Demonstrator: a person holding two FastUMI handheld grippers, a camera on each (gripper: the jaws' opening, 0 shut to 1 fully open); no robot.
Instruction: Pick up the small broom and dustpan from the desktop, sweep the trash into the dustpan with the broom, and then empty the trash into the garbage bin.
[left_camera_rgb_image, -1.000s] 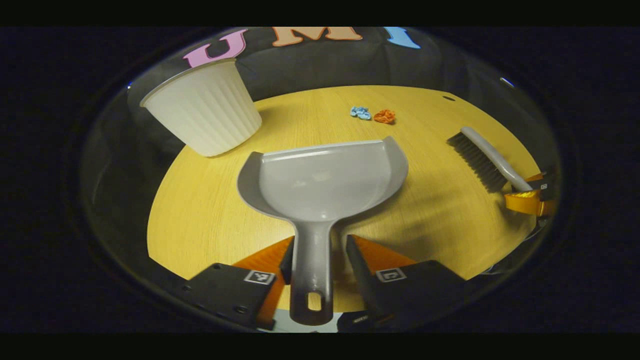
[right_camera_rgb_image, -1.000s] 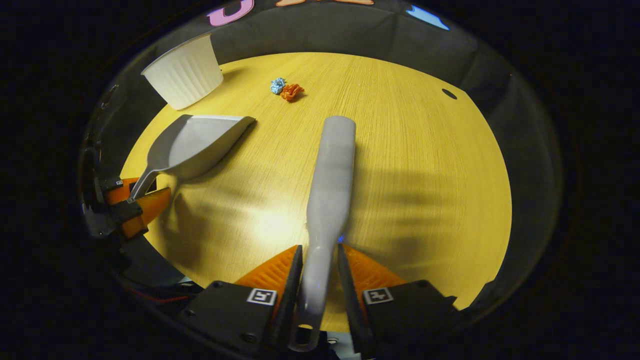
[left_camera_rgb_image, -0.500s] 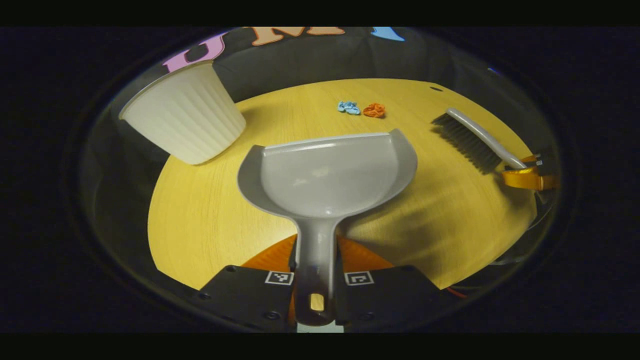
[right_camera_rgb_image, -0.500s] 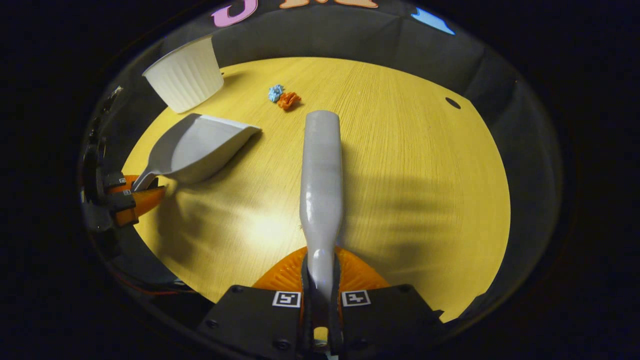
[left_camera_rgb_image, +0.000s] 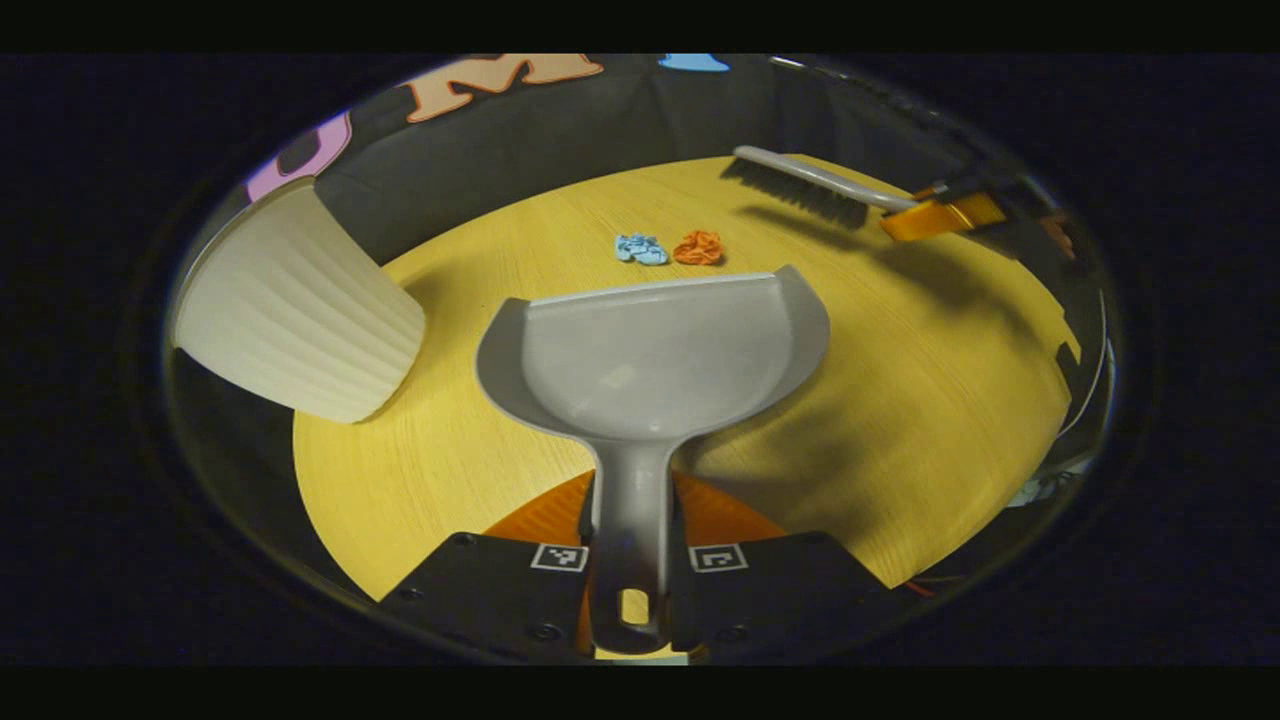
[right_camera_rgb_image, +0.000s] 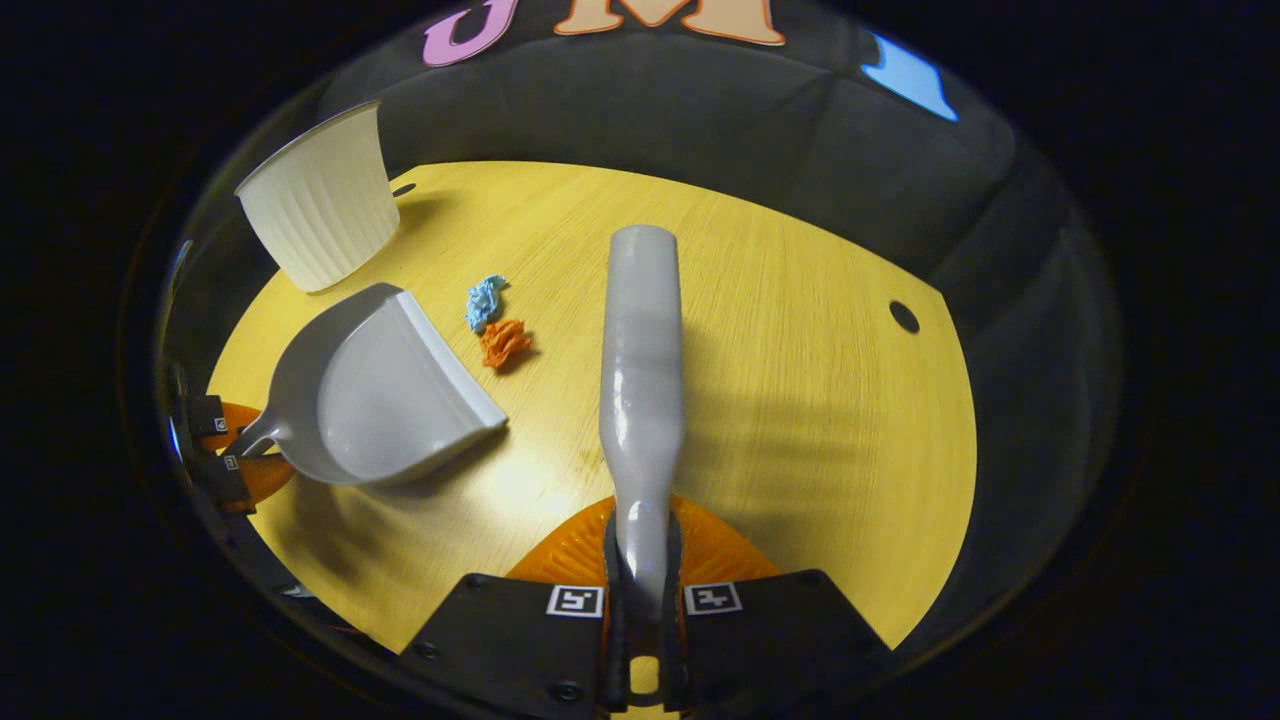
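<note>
My left gripper (left_camera_rgb_image: 630, 520) is shut on the handle of the grey dustpan (left_camera_rgb_image: 650, 350), whose open lip points at two paper scraps just beyond it, a blue scrap (left_camera_rgb_image: 640, 248) and an orange scrap (left_camera_rgb_image: 698, 247). My right gripper (right_camera_rgb_image: 640, 545) is shut on the handle of the small grey broom (right_camera_rgb_image: 640, 350), held above the table; its bristles are hidden under the broom's back. In the left gripper view the broom (left_camera_rgb_image: 800, 185) hangs past the scraps with bristles down. In the right gripper view the dustpan (right_camera_rgb_image: 380, 400) lies left of the blue scrap (right_camera_rgb_image: 485, 300) and orange scrap (right_camera_rgb_image: 505, 342).
A white ribbed bin (left_camera_rgb_image: 290, 320) stands at the table's far left, also seen as the bin (right_camera_rgb_image: 320, 225) in the right gripper view. The yellow wooden table (right_camera_rgb_image: 800, 400) has a small round hole (right_camera_rgb_image: 904, 316) near its right edge. Black cloth walls the back.
Both grippers closed on their handles a second ago and lifted. The broom has swung far forward, beyond the scraps. The dustpan has slid closer to the scraps, and the bin shifted left in view.
</note>
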